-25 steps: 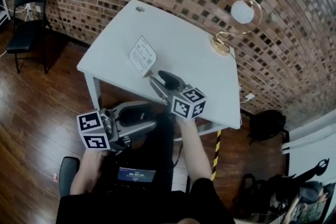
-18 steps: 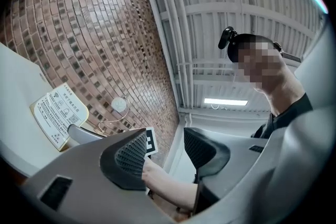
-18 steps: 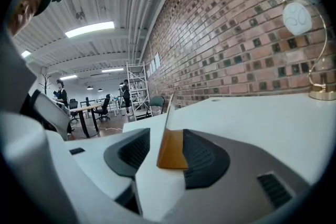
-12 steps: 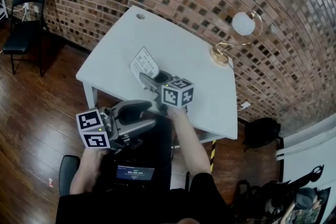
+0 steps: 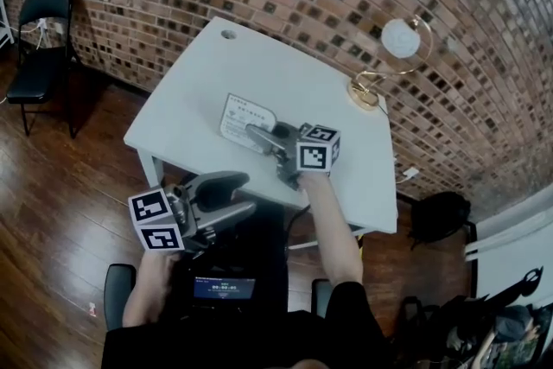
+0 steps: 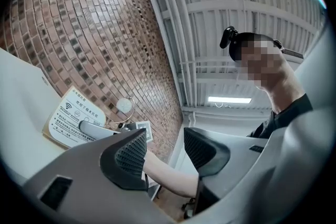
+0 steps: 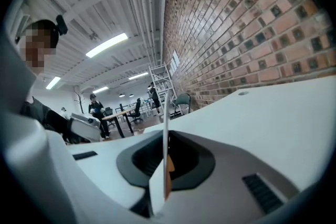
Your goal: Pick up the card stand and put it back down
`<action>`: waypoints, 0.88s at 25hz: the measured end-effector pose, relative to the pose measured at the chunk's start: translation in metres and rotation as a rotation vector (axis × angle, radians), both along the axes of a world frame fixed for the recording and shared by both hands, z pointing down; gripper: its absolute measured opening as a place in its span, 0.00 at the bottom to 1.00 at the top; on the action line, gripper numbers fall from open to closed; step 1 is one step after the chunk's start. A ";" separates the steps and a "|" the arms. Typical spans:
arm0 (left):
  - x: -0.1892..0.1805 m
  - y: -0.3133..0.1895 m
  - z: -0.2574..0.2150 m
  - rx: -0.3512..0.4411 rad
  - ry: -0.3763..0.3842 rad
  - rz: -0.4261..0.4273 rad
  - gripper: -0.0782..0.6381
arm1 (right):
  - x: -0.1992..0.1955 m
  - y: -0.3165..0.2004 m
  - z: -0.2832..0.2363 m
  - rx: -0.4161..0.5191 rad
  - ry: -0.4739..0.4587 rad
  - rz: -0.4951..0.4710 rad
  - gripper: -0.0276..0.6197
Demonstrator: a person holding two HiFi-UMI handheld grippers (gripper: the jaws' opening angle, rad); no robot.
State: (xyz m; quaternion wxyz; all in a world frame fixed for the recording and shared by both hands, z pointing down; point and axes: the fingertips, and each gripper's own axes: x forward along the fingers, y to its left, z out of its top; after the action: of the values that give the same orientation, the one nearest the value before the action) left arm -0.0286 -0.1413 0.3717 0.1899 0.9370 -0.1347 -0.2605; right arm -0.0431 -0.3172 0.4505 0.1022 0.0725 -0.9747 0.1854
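Observation:
The card stand (image 5: 244, 117) is a white printed sheet in a holder near the front of the white table (image 5: 199, 69). It shows tilted, with its print facing up. My right gripper (image 5: 262, 137) reaches it from the near side. Its jaws are closing tight, and the sheet is pinched edge-on between the pads (image 7: 165, 162). The left gripper view shows the same card stand (image 6: 72, 117) with a right fingertip (image 6: 97, 130) laid across it. My left gripper (image 5: 232, 196) hangs open below the table's front edge, with nothing between its ribbed pads (image 6: 130, 155).
A gold lamp with a white globe (image 5: 384, 56) stands at the table's far right. A cable hole (image 5: 227, 34) lies at the far corner. A black chair (image 5: 39, 39) stands left by the brick wall and a dark bag (image 5: 439, 216) sits on the floor at right.
The right gripper moved forward over the table edge and closed on the card stand, which went from upright to tilted leftward. The left gripper has hardly moved.

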 end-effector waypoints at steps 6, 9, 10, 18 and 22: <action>0.016 -0.002 0.002 -0.011 -0.016 0.014 0.41 | 0.021 0.006 -0.006 -0.102 -0.077 -0.110 0.08; 0.023 -0.004 0.000 -0.010 -0.029 0.024 0.41 | 0.032 0.009 -0.018 -0.112 -0.137 -0.131 0.08; 0.025 -0.004 -0.001 -0.007 -0.035 0.030 0.41 | 0.036 0.009 -0.027 -0.107 -0.162 -0.138 0.08; 0.057 -0.011 -0.010 0.026 -0.086 0.116 0.41 | 0.075 0.018 -0.083 -0.027 -0.221 -0.155 0.08; 0.077 -0.013 -0.010 0.025 -0.099 0.162 0.41 | 0.102 0.017 -0.092 -0.014 -0.226 -0.141 0.08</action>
State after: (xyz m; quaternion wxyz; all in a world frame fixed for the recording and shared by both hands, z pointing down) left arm 0.0479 -0.1541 0.3617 0.1918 0.9588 -0.0643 -0.1994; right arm 0.0593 -0.3006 0.3581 0.0050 -0.0185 -0.9813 0.1915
